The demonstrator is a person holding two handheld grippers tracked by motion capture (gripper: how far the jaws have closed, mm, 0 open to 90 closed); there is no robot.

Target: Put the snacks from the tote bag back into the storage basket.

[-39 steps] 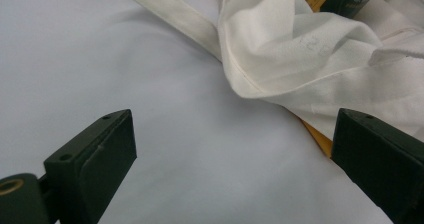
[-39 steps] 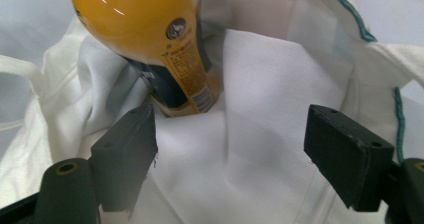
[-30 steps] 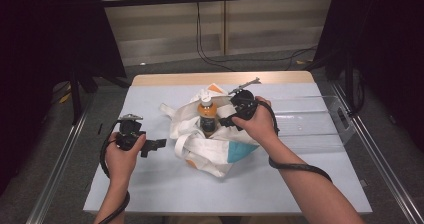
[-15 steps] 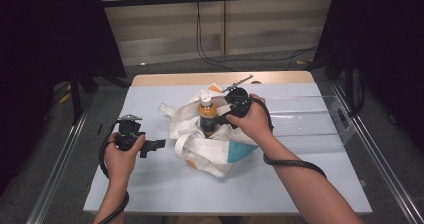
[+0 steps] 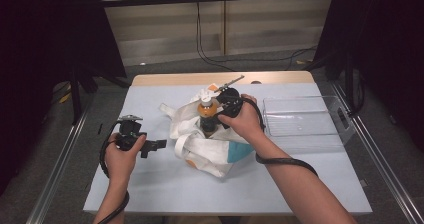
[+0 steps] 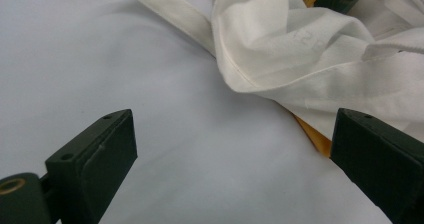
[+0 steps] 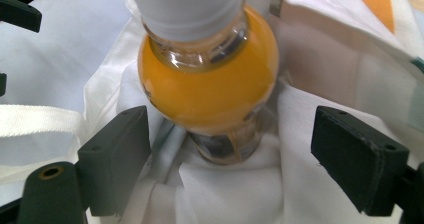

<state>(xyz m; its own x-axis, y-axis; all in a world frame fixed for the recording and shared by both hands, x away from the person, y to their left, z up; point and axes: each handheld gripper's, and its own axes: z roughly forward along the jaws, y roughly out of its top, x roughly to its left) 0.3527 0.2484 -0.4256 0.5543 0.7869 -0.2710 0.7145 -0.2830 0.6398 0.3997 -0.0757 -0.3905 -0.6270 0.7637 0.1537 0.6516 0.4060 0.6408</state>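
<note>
A person's left gripper rests low on the pale blue table cover, jaws spread wide and empty, just beside the crumpled white cloth tote bag; in the left gripper view its black pads frame bare cover and a fold of the bag. Beyond it, the right gripper has shifted leftward over the past second and now sits against the clear plastic bottle of orange drink with a white cap, which stands upright in the bag's open mouth. The right gripper view shows the jaws parted on either side of the bottle, near but not yet pressing it. That approach suggests a grasp on the bottle is about to close, whether to lift it out or seat it deeper. Farther right, a clear rectangular plastic tray waits empty on the table.
</note>
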